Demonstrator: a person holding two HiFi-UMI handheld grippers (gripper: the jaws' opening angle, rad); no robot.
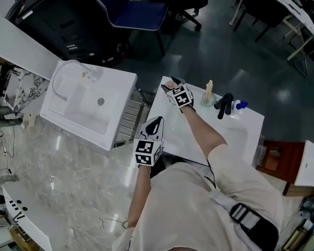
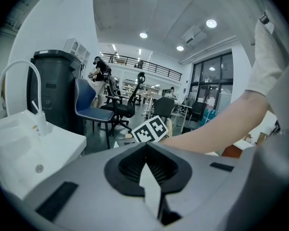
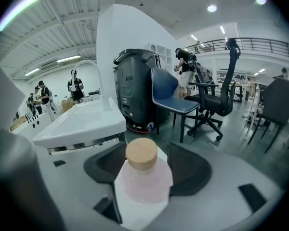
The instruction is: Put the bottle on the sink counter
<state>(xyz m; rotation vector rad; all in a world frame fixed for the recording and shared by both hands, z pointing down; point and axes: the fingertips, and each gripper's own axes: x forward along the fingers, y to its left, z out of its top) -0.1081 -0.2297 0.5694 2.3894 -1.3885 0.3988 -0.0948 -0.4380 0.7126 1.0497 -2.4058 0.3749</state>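
Bottle [image 3: 143, 179] stands between your right gripper's [image 1: 171, 84] jaws, which are spread wide and not pressing it, at the far left corner of the counter [image 1: 240, 132]. Your left gripper [image 1: 158, 120] hovers nearer you, its jaws together and empty.

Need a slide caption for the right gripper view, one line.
Right tool, jaws apart, around a pink bottle with a tan cap; white sink, dark bin and blue chair behind.

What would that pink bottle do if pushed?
The bottle looks round and smooth, so it may slip in a loose grip and would probably roll if tipped. Its translucent pink wall suggests light plastic, though I can't be sure.
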